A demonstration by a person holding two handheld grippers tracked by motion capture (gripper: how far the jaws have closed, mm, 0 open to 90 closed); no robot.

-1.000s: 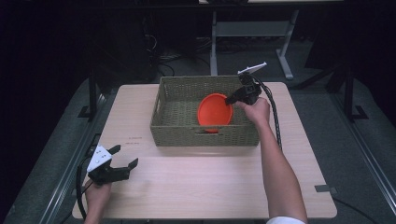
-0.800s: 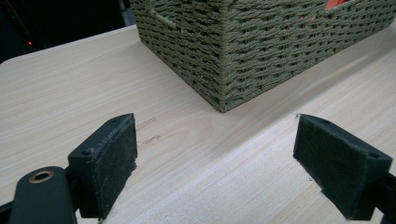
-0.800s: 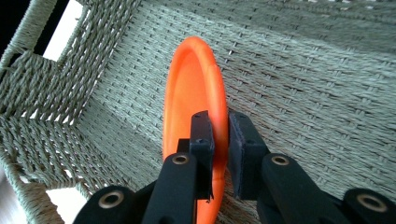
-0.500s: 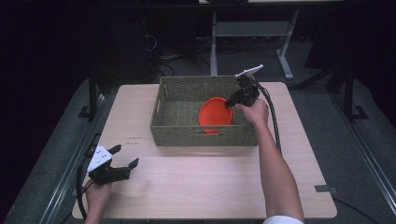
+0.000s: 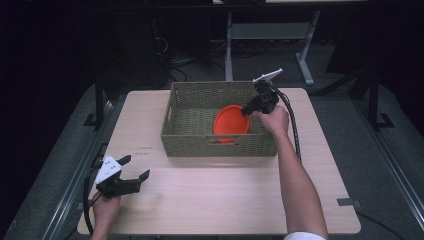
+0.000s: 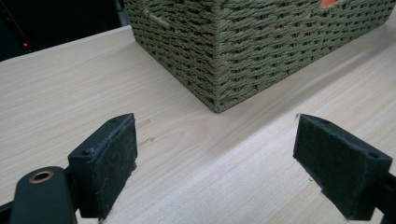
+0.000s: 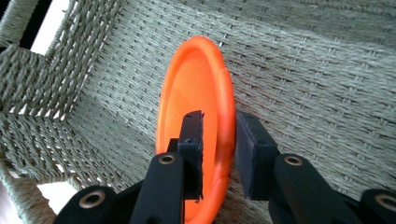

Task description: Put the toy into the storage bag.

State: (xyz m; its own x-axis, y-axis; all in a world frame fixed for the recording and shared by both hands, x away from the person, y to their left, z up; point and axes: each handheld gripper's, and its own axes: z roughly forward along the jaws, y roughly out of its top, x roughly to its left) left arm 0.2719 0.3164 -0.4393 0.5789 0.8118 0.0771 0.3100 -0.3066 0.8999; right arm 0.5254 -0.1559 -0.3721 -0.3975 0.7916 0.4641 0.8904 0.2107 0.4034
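The right tool (image 7: pixel 218 154) has just been easing its jaws apart, and the orange plate (image 7: pixel 196 116) has sunk lower in the basket (image 5: pixel 190 107) since a second ago. The plate's rim stands between the jaws; the inner pad lies against its face, the outer pad just clear of it, so the grip is loosened. The plate stands on edge against the woven wall. The left tool (image 5: pixel 136 172) hovers wide open and empty near the worktop's (image 5: pixel 225 190) front left corner.
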